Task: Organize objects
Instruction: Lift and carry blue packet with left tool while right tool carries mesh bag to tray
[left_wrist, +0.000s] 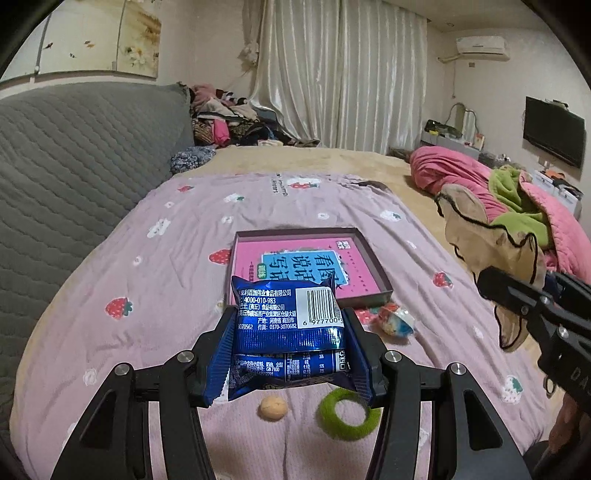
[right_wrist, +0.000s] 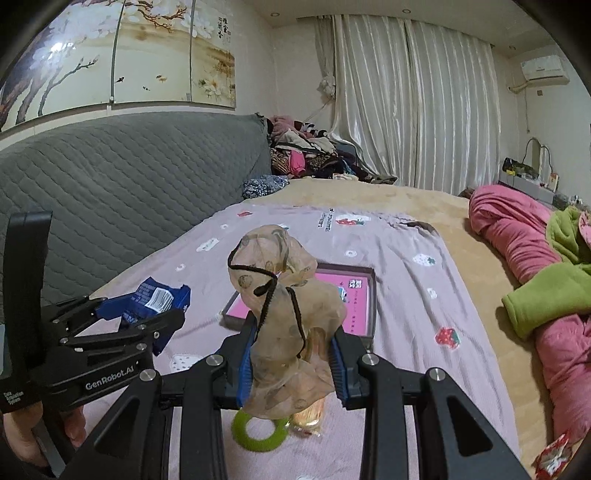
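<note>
Green ring (left_wrist: 349, 413), walnut (left_wrist: 273, 408) under gripped packet (left_wrist: 288, 332).

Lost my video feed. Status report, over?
Left gripper shut on blue foil snack packet. Right gripper shut on sheer tan drawstring pouch. Shallow grey box ahead, unobstructed.

Left gripper (left_wrist: 288, 332): matte black linkage arms, silver round screws at pivots, blue ribbed pads (left_wrist: 360, 373). Right gripper (right_wrist: 291, 354): same build. White "GenRobot.AI" lettering beside left gripper's screws. Bare-skinned hand (right_wrist: 22, 435) below lettering.
</note>
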